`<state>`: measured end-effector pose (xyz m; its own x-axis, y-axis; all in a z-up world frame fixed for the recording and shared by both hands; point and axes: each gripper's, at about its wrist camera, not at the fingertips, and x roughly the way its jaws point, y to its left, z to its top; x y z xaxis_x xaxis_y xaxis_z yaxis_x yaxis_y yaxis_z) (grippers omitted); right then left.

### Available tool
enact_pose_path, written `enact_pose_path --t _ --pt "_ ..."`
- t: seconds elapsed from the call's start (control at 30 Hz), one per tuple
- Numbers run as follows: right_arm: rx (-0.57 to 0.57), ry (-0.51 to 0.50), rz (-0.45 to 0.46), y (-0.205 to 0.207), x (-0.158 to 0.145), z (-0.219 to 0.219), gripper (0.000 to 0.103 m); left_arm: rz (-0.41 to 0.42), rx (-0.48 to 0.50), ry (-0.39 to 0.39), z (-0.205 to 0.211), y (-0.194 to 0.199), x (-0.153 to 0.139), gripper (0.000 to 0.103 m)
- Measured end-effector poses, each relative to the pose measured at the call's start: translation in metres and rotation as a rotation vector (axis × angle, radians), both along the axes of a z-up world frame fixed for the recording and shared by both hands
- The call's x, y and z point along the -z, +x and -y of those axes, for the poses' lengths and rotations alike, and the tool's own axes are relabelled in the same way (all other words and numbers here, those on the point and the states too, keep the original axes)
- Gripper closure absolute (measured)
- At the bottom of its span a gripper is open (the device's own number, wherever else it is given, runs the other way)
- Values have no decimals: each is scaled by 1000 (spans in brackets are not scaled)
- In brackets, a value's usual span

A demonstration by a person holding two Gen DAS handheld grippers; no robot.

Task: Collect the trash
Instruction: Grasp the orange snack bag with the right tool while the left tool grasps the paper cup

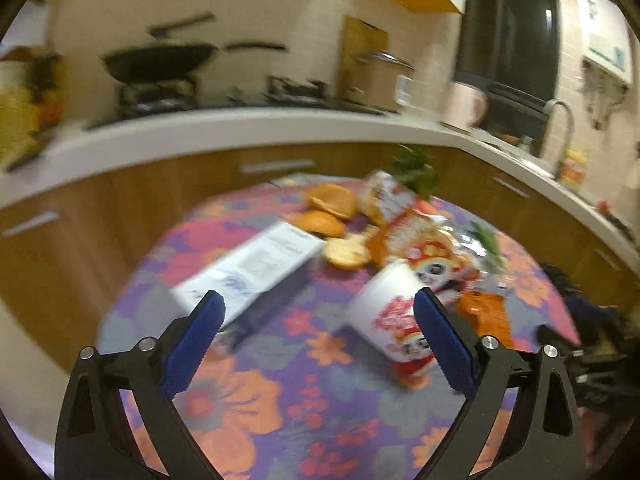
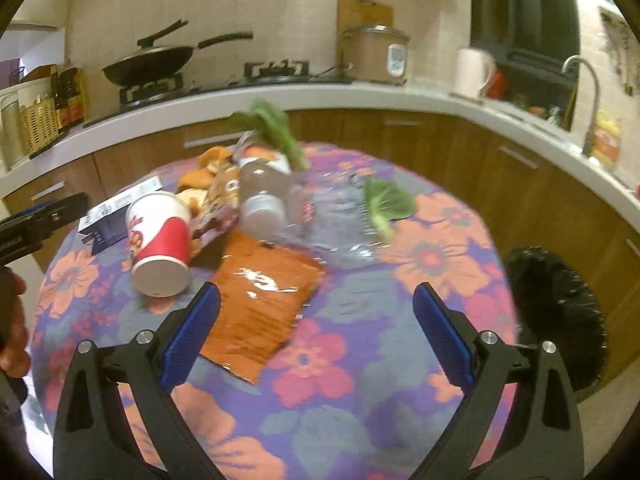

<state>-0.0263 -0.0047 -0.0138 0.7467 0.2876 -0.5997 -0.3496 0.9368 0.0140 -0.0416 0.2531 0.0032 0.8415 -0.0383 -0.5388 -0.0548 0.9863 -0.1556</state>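
Trash pile: a tipped red-and-white paper cup, a flat orange foil wrapper, a clear plastic bottle, crumpled clear plastic film, a white rectangular carton, orange peel halves and green leaf scraps lie scattered over the far half of the round table with the purple flowered cloth.
Bin: a black bag-lined container stands on the floor just beside the table's right edge.
Left gripper: blue-padded jaws spread wide, holding nothing, hovering over the near cloth between carton and cup.
Right gripper: jaws equally wide, empty, poised near the wrapper's near-right corner.
Step in hand: likely choosing the first pick.
Doing it well: the cup is light and will roll, so close across its wall, not its rim; the wrapper lies flat, so pinch a raised edge; carry each piece right, to the bin.
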Motion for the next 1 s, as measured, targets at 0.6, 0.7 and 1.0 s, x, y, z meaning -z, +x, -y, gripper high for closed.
enact_pose_path --t 0.6,0.7,1.0 --pt "-40 16 -246 40 27 -14 15 -201 435 -295 -4 72 32 47" --pt "-52 33 -287 43 30 -14 15 -216 456 -370 -7 66 39 62" --pt "-58 20 -326 45 35 -40 15 -177 448 -457 -4 47 43 88"
